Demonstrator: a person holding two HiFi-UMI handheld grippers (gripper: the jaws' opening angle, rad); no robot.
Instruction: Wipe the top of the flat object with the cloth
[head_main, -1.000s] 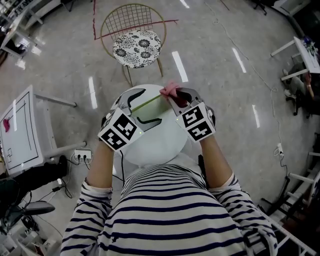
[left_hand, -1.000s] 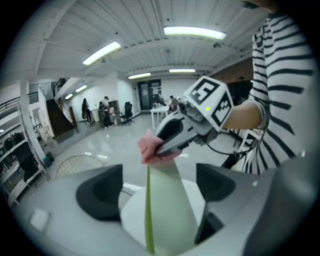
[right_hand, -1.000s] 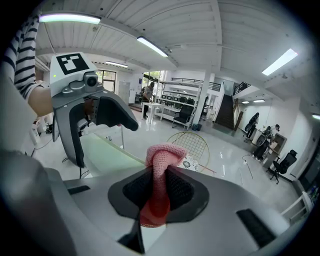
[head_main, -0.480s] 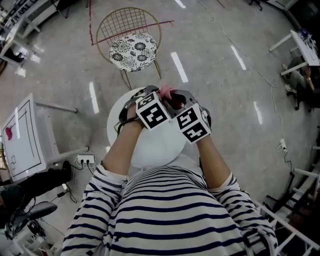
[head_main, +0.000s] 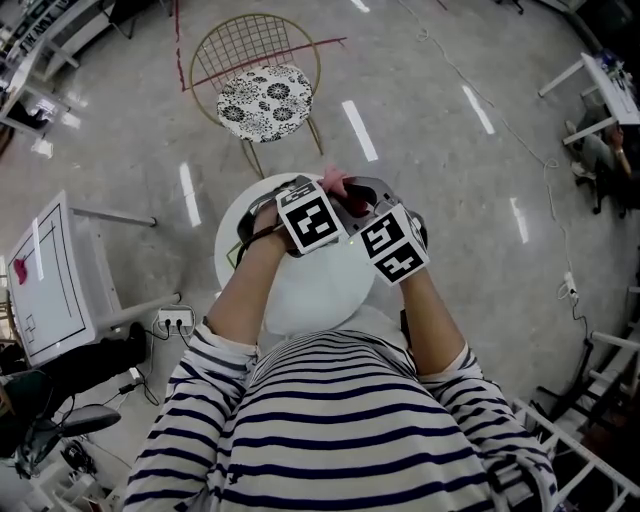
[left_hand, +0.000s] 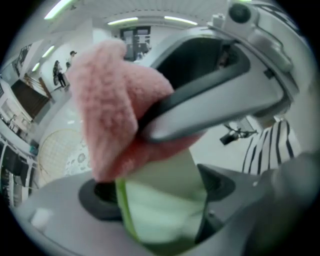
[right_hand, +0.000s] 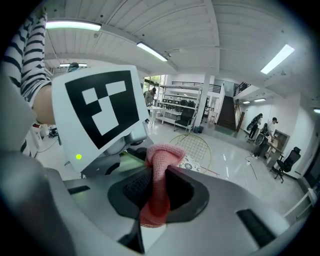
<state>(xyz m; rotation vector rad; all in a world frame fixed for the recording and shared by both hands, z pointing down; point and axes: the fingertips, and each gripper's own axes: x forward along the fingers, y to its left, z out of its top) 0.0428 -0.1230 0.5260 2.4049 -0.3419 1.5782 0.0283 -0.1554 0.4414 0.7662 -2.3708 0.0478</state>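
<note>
My left gripper (left_hand: 158, 196) is clamped on the green board (left_hand: 167, 222). The right gripper (right_hand: 156, 196) pinches the pink cloth (right_hand: 161, 157) at the board's top, over the table's (head_main: 300, 300) far edge.

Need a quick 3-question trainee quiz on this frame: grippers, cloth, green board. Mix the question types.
1. True or false: the right gripper is shut on the pink cloth.
2. Multiple choice: the left gripper holds A) a sponge, B) the green flat board, C) nothing.
3. Fill in: the round table below both grippers is ___ in colour.

Key: 1 true; 2 B; 3 white.
</note>
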